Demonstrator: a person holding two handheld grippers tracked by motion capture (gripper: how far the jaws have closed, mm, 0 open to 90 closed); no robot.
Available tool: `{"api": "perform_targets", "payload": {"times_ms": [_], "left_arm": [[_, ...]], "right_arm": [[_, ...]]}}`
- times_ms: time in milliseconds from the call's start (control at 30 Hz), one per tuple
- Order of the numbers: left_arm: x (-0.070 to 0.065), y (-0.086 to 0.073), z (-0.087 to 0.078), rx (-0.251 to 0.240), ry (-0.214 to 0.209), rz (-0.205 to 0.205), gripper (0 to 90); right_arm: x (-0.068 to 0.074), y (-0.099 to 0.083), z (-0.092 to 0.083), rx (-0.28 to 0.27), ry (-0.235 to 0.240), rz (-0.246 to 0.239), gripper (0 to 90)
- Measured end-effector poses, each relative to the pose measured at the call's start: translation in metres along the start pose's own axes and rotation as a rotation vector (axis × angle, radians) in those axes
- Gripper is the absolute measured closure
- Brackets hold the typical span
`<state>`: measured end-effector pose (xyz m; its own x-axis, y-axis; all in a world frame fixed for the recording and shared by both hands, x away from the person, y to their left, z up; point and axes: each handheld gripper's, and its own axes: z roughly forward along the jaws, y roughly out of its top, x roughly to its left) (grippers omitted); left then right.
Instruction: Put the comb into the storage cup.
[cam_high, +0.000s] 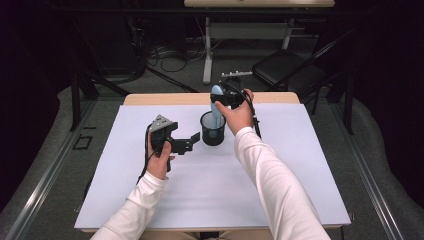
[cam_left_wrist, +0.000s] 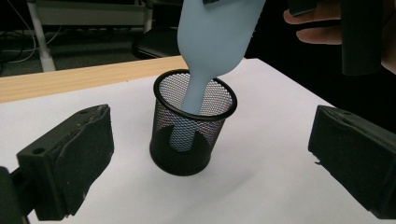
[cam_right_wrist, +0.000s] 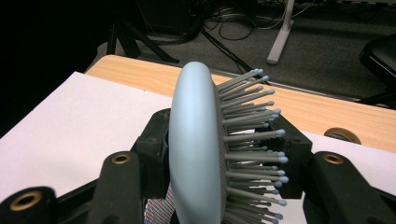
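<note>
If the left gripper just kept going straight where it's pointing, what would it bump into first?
Probably the black mesh cup: it stands straight ahead between the left gripper's open jaws, with the blue hairbrush's handle inside it. How far ahead is hard to judge.

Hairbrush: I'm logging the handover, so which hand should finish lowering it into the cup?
Right: its tongs already clamp the pale blue plastic hairbrush, handle inside the black mesh cup. Left tongs stand open beside it.

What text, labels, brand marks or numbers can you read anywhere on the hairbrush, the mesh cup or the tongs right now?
None: no readable text in any view.
The light blue hairbrush is plain on its back.
The black mesh cup carries no label.
The left tongs and right tongs show bare black pads and brass screw holes, no markings.
</note>
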<state>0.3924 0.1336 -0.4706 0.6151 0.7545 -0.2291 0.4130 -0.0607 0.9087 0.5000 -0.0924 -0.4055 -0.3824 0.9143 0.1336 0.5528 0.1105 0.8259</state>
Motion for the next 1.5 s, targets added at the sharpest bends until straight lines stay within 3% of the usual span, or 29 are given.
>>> {"api": "perform_targets", "payload": {"times_ms": [1267, 1500], "left_arm": [[0.0012, -0.0014, 0.0006, -0.006, -0.01, -0.019, 0.5], [0.0014, -0.0011, -0.0001, -0.006, -0.008, -0.021, 0.5]], "right_arm": [[0.0045, -0.0018, 0.0018, -0.001, 0.038, -0.013, 44.5], [0.0053, -0.0019, 0.0023, 0.0, 0.028, -0.017, 37.8]]}}
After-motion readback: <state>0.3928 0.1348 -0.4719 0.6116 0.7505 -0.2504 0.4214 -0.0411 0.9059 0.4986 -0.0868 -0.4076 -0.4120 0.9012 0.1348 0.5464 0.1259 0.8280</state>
